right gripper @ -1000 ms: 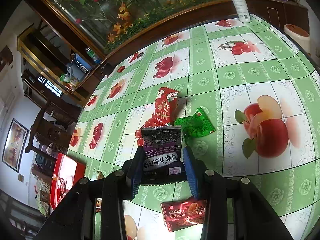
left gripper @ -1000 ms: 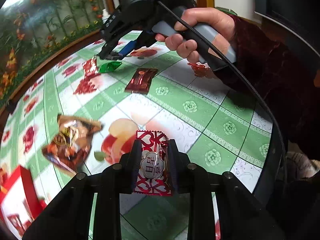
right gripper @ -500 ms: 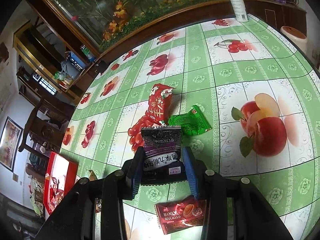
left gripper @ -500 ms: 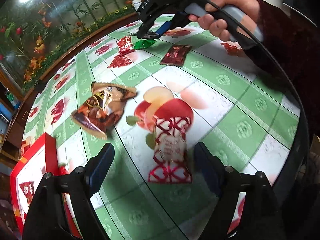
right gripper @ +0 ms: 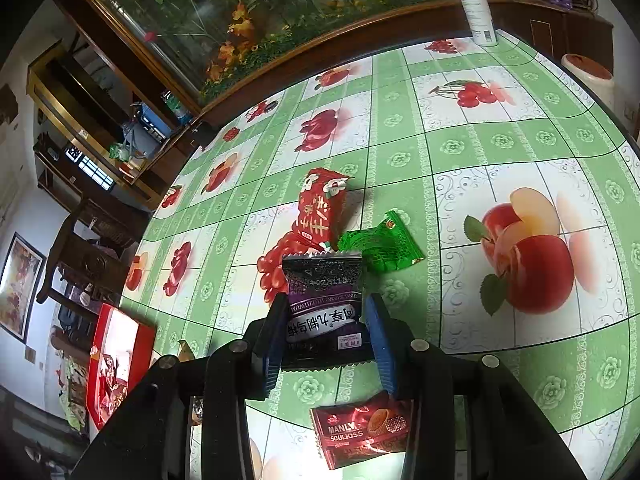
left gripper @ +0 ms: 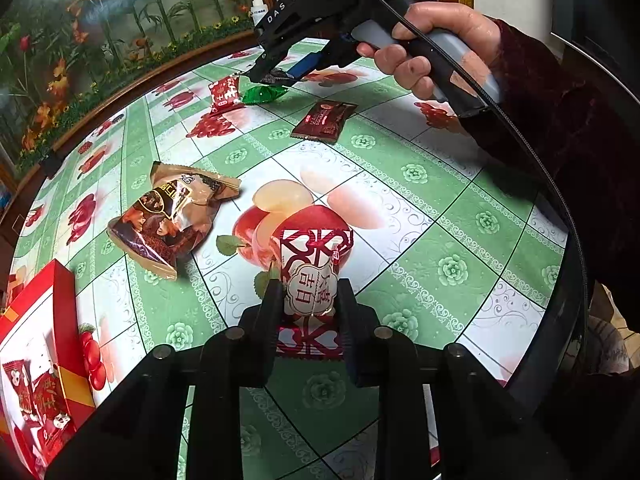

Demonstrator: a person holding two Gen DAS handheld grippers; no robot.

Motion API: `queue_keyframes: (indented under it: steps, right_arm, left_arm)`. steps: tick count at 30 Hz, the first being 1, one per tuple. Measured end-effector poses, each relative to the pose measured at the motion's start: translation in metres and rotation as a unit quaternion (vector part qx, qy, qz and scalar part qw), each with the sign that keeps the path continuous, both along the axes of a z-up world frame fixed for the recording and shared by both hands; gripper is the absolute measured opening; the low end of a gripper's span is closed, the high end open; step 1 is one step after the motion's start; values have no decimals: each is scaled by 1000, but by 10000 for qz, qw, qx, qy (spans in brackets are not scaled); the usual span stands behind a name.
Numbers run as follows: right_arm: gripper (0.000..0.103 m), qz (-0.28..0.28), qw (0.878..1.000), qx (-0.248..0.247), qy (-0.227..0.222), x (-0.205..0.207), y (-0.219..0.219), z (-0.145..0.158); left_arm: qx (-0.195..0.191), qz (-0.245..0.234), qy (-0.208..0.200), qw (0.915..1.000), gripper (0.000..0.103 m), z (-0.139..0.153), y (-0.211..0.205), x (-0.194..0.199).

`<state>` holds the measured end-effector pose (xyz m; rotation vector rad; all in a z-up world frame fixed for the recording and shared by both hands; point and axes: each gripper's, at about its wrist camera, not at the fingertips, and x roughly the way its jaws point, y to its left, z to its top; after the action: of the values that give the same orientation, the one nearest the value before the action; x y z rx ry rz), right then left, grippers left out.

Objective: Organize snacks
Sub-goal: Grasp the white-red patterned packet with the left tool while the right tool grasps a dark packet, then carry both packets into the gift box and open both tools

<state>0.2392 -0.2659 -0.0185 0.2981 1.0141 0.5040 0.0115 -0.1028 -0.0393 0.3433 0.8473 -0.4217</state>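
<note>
My left gripper (left gripper: 308,300) is shut on a red-and-white candy packet (left gripper: 311,280), held just over the table. My right gripper (right gripper: 325,320) is shut on a black-and-purple snack packet (right gripper: 325,304) above the table; it also shows in the left wrist view (left gripper: 272,76). A red packet (right gripper: 320,210), a green packet (right gripper: 380,246) and a dark red Manly Soulkiss packet (right gripper: 362,432) lie near the right gripper. A brown snack bag (left gripper: 172,212) lies left of the left gripper. A red box (left gripper: 36,352) with packets inside sits at the far left.
The table has a green-and-white fruit-print cloth (right gripper: 500,152). A white spray bottle (right gripper: 476,4) stands at its far edge by a wooden rail. A dark chair (right gripper: 80,256) stands beyond the table's left side. The person's hand and sleeve (left gripper: 520,92) are on the right.
My left gripper was shut on the candy packet, opened with the packet on the table, and is now shut on it again. The right gripper has stayed shut on its packet, barely moving.
</note>
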Motion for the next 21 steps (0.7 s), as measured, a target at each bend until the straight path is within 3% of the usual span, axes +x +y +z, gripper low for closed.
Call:
queue_keyframes:
  steps: [7, 12, 16, 21]
  right_arm:
    - [40, 154, 9997, 101, -128, -4, 6, 6]
    - [40, 375, 9980, 455, -225, -12, 14, 14]
    - [40, 794, 9923, 882, -356, -25, 34, 23]
    - [40, 1492, 9808, 1127, -554, -55, 87, 32]
  left_arm:
    - [-269, 234, -168, 9992, 20, 12, 14, -3]
    - [-505, 631, -398, 9959, 20, 29, 35, -6]
    - [-665, 1130, -656, 9892, 20, 49, 64, -16]
    - [-750, 1894, -962, 9743, 20, 68, 115, -34]
